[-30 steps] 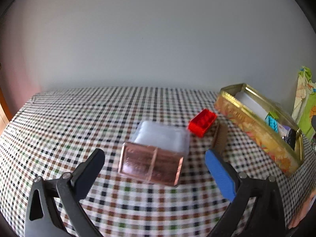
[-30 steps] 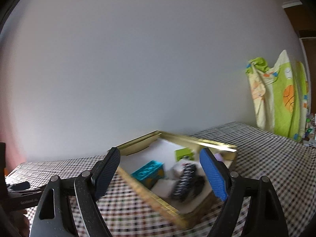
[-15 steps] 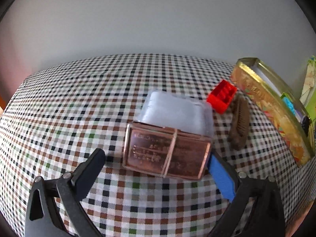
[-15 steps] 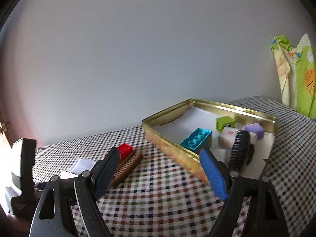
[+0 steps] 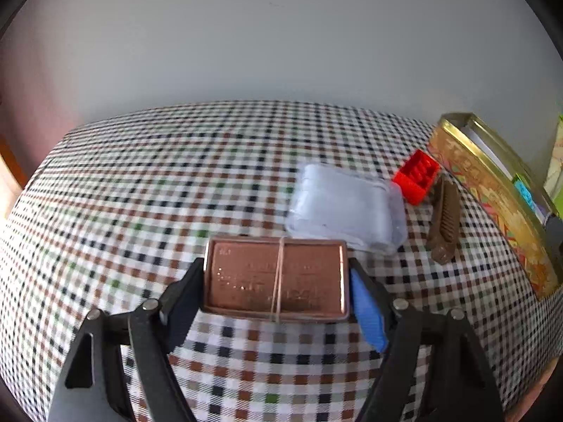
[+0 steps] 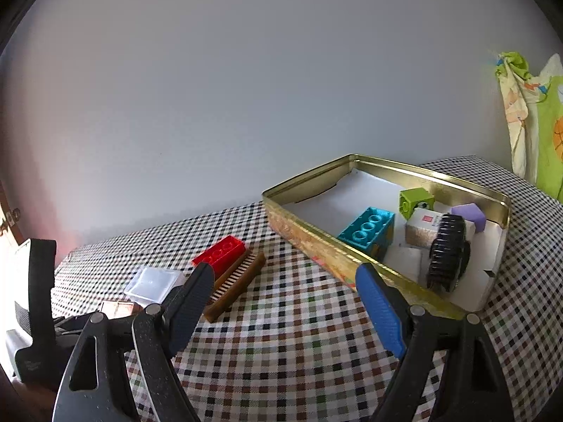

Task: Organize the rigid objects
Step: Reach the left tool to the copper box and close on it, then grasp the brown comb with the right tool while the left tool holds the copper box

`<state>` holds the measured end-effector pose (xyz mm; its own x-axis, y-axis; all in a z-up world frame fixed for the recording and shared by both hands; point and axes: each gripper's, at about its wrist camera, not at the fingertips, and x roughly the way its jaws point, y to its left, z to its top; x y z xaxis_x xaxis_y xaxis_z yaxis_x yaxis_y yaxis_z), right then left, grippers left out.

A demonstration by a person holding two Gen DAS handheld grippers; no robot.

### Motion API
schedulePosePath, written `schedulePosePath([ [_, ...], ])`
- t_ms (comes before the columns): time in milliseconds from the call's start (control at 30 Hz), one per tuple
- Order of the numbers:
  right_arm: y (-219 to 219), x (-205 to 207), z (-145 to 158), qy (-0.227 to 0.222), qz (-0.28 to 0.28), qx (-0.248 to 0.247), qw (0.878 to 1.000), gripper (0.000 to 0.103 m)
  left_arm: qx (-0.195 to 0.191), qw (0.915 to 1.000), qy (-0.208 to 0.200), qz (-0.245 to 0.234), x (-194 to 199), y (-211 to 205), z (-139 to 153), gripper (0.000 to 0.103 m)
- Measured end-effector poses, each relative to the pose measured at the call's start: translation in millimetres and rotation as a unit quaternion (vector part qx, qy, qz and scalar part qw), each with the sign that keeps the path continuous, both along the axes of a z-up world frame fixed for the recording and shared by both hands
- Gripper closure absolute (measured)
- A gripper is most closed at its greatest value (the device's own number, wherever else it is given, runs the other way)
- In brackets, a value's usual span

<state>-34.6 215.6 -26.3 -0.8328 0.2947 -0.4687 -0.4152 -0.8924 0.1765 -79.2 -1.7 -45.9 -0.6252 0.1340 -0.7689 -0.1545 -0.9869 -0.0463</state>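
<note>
Closing on the copper case, the left hand-held gripper brackets its ends.

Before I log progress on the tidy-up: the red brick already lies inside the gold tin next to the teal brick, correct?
Not quite. The red brick lies outside the gold tin, on the checked cloth beside the brown comb. The teal brick is indeed inside the tin. The right wrist view shows this.
</note>
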Motion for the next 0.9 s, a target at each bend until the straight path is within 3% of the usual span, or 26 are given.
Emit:
schedulePosePath([
  [300,-12,-51,-18,-0.073,0.045,-0.036,0.996,0.019,0.030,0.9965,0.049,0.061,1,-29,21,0.026],
  [500,-28,-92,-28,-0.123,0.040,-0.017,0.991,0.019,0.026,0.9946,0.062,0.079,0,-34,27,0.026],
  [567,-30,-107,-34,-0.153,0.029,-0.011,0.988,0.032,0.028,0.9941,0.063,0.084,0,-37,29,0.026],
  [667,-24,-119,-46,-0.191,0.024,-0.031,0.981,0.041,0.033,0.9936,0.060,0.090,-1,-45,28,0.026],
  [833,-30,-124,-50,-0.209,0.038,-0.005,0.977,0.049,0.029,0.9943,0.057,0.086,1,-39,26,0.026],
  [900,-34,-124,-51,-0.211,0.057,0.009,0.976,0.058,0.026,0.9945,0.056,0.084,1,-36,26,0.026],
])
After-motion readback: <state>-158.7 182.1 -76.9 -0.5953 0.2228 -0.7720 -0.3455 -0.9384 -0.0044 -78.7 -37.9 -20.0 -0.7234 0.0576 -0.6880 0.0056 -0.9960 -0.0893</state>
